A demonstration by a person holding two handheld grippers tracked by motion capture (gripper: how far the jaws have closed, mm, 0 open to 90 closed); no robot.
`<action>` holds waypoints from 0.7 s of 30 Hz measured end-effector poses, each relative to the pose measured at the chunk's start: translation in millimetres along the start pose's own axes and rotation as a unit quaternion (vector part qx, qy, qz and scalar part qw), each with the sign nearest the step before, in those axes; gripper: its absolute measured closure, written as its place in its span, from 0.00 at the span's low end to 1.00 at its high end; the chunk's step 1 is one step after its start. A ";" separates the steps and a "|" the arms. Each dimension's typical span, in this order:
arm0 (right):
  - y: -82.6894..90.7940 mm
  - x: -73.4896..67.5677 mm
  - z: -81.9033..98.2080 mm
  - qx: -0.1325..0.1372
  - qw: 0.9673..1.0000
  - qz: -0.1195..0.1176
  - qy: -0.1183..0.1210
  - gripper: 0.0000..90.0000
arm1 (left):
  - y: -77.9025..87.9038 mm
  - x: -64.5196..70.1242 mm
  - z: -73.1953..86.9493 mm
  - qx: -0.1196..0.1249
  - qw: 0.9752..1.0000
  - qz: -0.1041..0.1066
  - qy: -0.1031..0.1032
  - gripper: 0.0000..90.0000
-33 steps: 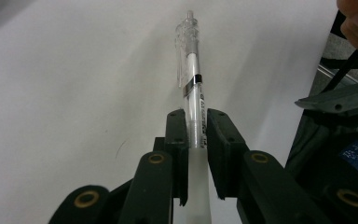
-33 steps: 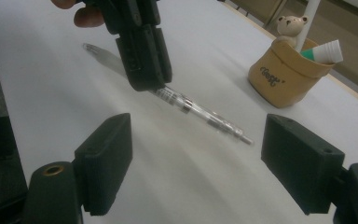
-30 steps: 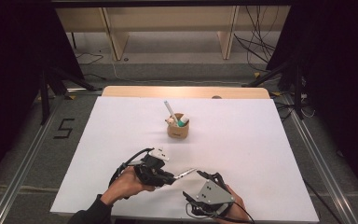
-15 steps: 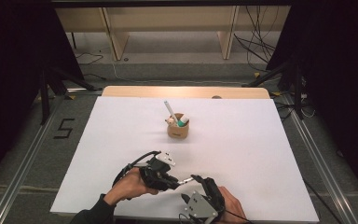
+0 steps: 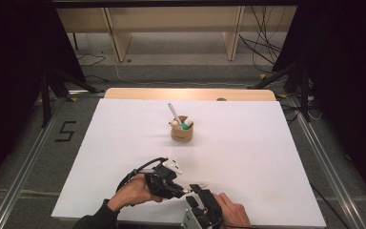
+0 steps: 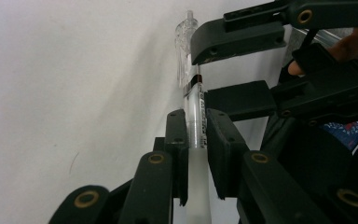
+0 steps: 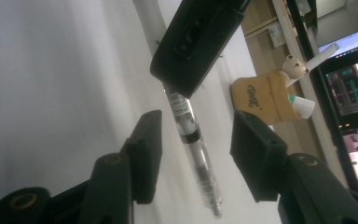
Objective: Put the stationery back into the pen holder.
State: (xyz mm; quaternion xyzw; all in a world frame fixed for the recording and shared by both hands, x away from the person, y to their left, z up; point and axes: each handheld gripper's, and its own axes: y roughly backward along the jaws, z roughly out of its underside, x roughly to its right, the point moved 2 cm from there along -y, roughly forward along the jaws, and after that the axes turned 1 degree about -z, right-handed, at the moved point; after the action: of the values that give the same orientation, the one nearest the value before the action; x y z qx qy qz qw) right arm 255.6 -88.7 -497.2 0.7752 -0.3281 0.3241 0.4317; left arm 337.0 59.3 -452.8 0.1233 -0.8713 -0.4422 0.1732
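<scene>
Counting gives one pen, clamped in the left tongs above the table, and one holder cup. Its clear end is straddled, untouched, by the closing right tongs. Its tip is hidden.

I'm looking down on a white table top, matte and bare across most of its width, with a strip of light wooden edge along the far side. Just beyond the middle stands a small tan holder, upright, with a white pen and a teal-tipped stick leaning out of it. The table stands on grey floor marked with a black 5.
</scene>
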 end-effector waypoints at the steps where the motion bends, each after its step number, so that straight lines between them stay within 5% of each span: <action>1: -0.7 -0.8 -0.4 0.000 1.000 0.002 0.007 0.62 | -0.4 0.6 -0.2 -0.001 1.000 0.000 0.000 0.87; 21: -5.1 -10.9 -3.1 -0.019 0.995 0.022 0.093 0.79 | -0.1 5.2 -1.9 -0.009 1.000 0.015 -0.008 0.87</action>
State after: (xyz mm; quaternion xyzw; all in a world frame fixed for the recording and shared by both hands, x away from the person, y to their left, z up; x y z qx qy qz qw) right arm 252.7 -81.4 -506.8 0.7258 -0.3094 0.3981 0.4680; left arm 333.1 56.0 -450.8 0.1058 -0.8705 -0.4480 0.1740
